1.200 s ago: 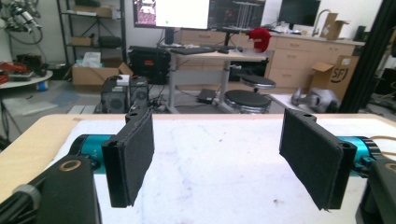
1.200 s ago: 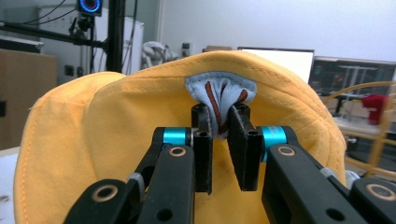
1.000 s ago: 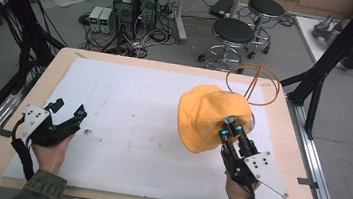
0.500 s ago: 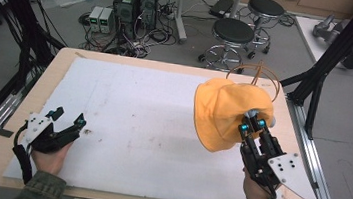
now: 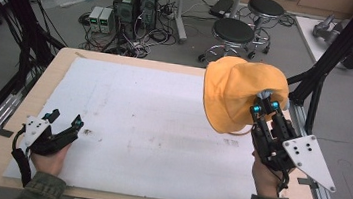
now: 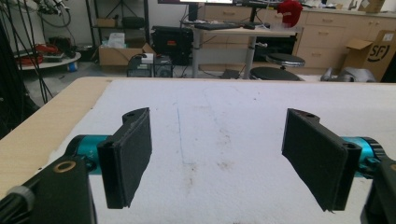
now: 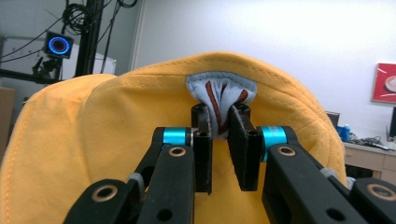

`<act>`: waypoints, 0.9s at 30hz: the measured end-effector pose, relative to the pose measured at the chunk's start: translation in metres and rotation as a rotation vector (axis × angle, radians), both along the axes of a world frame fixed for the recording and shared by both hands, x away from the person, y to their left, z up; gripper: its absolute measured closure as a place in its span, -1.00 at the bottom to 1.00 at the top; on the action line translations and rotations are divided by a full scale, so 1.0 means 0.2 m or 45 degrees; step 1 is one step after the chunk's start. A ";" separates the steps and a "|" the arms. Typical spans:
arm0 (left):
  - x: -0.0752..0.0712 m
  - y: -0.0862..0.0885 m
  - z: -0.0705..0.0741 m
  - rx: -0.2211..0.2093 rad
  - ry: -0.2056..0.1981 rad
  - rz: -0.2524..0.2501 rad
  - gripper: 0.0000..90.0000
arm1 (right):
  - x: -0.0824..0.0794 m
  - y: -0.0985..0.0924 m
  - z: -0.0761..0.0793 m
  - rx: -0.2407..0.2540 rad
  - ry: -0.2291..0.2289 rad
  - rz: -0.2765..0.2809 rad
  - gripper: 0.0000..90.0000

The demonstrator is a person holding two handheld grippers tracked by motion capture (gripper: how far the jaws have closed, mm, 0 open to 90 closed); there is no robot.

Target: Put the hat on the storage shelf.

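Observation:
An orange cloth hat [image 5: 238, 91] hangs in the air over the table's right side, held up by my right gripper [image 5: 265, 106]. In the right gripper view the hat [image 7: 93, 140] fills the frame, and the right gripper [image 7: 219, 126] is shut on a pale blue patch with red stitching [image 7: 220, 93] at its top. My left gripper [image 5: 65, 119] rests low at the table's near left, open with nothing between its pads [image 6: 128, 154].
A white mat [image 5: 151, 127] covers most of the wooden table [image 5: 57, 68]. Black frame posts [image 5: 329, 61] stand at the right and left edges. Beyond the far edge are stools [image 5: 232, 33], computer boxes and cables on the floor.
The right gripper has lifted the hat off the mat and carried it up and toward the right. The left gripper has stayed where it was.

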State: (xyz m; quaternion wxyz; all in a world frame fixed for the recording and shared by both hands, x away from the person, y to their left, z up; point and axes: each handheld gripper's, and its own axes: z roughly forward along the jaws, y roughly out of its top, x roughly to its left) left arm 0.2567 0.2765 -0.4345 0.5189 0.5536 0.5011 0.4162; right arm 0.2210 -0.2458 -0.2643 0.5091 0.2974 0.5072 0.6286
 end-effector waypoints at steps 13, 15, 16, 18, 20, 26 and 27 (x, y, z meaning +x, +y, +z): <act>-0.01 0.01 0.01 -0.024 -0.006 -0.006 -0.42 | 0.10 -0.06 0.08 -0.014 -0.041 -0.146 0.78; -0.01 0.01 0.01 -0.034 -0.010 -0.003 -0.42 | 0.13 -0.07 0.08 -0.012 -0.042 -0.172 0.78; -0.01 0.01 0.01 -0.032 -0.008 -0.004 -0.42 | 0.14 -0.07 0.07 -0.012 -0.040 -0.181 0.78; 0.00 0.01 0.01 -0.034 -0.008 -0.005 -0.42 | 0.17 -0.08 0.07 -0.007 -0.033 -0.204 0.78; 0.00 0.01 0.01 -0.034 -0.009 -0.003 -0.42 | 0.19 -0.09 0.07 0.001 -0.023 -0.223 0.78; 0.00 0.02 0.01 -0.035 -0.011 0.004 -0.42 | 0.28 -0.12 0.09 -0.002 -0.011 -0.294 0.78; 0.00 0.03 0.01 -0.034 -0.012 0.003 -0.42 | 0.29 -0.13 0.09 0.000 -0.008 -0.301 0.78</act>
